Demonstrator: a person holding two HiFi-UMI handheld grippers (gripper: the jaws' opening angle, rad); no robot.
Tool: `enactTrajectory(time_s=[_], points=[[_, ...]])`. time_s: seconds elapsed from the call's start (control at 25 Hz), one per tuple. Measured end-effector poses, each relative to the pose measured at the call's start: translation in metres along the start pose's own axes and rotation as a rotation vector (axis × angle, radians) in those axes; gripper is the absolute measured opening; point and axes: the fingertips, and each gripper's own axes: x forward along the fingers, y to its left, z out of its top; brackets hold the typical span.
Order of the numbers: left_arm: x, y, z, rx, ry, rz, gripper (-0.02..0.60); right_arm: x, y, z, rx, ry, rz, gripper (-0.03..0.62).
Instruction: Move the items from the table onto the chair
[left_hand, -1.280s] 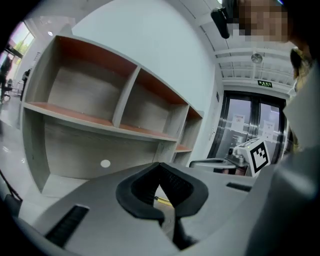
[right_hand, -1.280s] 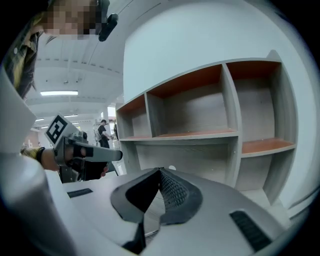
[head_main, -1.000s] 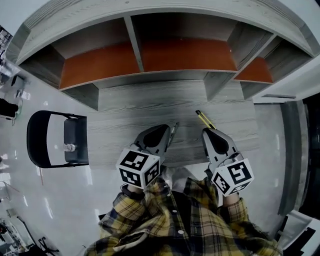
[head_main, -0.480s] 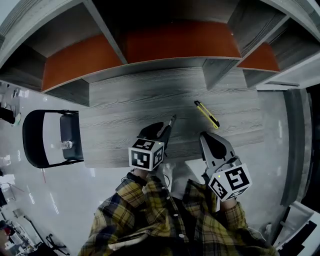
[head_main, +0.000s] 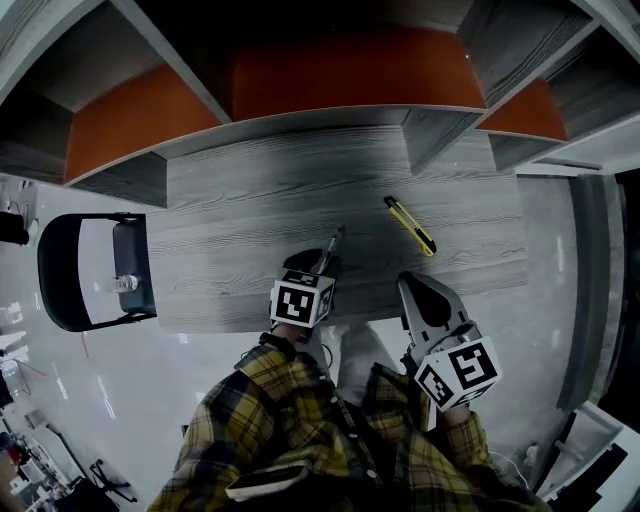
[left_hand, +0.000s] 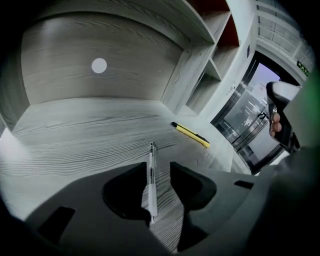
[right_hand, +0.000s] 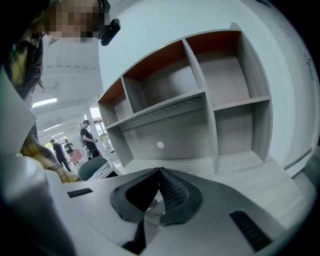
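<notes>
The left claw (left_hand: 159, 167) is tipped down at the near edge of the table (head_main: 250, 200). Its jaws have just been opening and now stand wide. A thin pale pen (left_hand: 151, 160) lies flat on the wood between them, closer to the left jaw. Neither pad presses on it, so nothing is held yet.

The pen runs almost in line with the claw, with its far end poking out past the jaw tips. It looks light, stiff and smooth, with a round barrel, so it will likely roll or squirt sideways if it is pinched off-centre. The safest hold is probably across the barrel near its middle, with the jaw tips brought right down to the table so that they close on the barrel instead of riding over it. A gentle squeeze should be enough.

The right claw (right_hand: 159, 172) hangs near the table's edge, closed and holding nothing.

Further away and to the right lies a yellow box cutter (head_main: 411, 225), set at a slant. It looks flat-sided and rigid, and somewhat heavier than the pen. It should sit steadier in a grip taken across its narrow width at mid-length. Whether its blade is out cannot be made out.

The chair (head_main: 130, 250) stands off the table's left end, well apart from both items. A small clear object (head_main: 124, 284) is already on its seat.
</notes>
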Motion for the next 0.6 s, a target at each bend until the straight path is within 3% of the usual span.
enactTrajectory(time_s=[0.28,0.44,0.6], points=[[0.017,0.009,-0.019,0.027,0.078,0.063,0.138,-0.005,-0.006,-0.002,0.019,-0.002,0.001,0.015],[0.02,0.017,-0.03,0.046,0.105,0.136,0.054,-0.007,-0.009,-0.001,0.019,-0.005,0.004,0.015],[0.02,0.018,-0.031,0.047,0.098,0.146,0.047,-0.007,-0.008,0.002,0.015,-0.012,0.009,0.015]])
